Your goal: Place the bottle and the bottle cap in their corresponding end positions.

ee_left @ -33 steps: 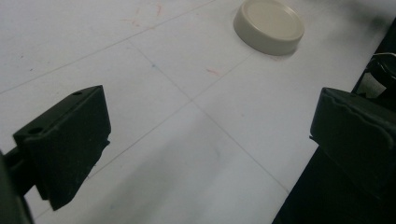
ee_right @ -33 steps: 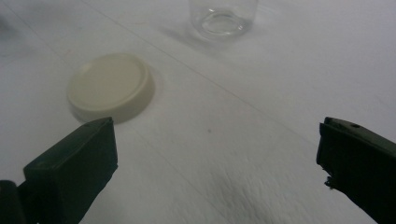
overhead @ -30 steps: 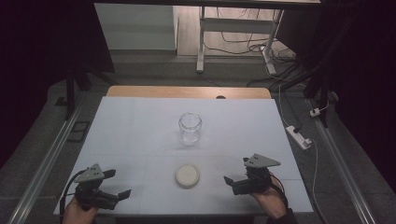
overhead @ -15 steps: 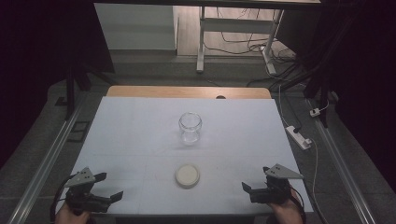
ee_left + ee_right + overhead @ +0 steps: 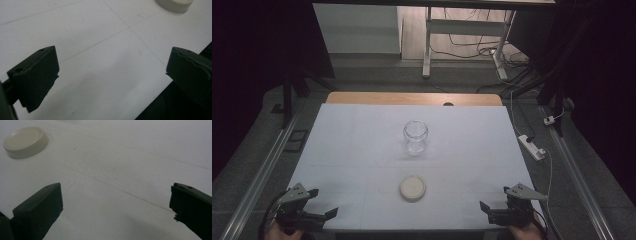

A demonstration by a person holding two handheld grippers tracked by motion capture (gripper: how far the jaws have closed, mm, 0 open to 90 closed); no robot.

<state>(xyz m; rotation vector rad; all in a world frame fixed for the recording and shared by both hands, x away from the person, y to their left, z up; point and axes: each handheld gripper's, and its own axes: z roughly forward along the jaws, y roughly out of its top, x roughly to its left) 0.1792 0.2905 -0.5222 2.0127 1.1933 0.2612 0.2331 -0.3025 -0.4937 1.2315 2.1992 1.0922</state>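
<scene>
A clear glass jar [image 5: 416, 136] stands upright and lidless near the middle of the white table [image 5: 352, 145]. Its cream round lid [image 5: 412, 188] lies flat on the table nearer the front edge; the same lid [image 5: 175, 4] [image 5: 25, 138] appears in both gripper views. My left gripper [image 5: 323, 203] sits at the front left corner, open with nothing between its jaws [image 5: 112, 75]. At the front right corner my right gripper [image 5: 490, 209] is open too, jaws wide apart over bare table [image 5: 116, 202]. Both are well away from the lid and the jar.
A wooden strip [image 5: 412, 98] runs along the table's far edge. Metal rails [image 5: 262, 170] flank the table on both sides. A white power strip [image 5: 531, 146] lies on the floor at the right, and a desk frame with cables [image 5: 462, 40] stands beyond.
Both grippers have drawn back toward the front edge and outward to the table's corners. The jar and the lid have not moved.
</scene>
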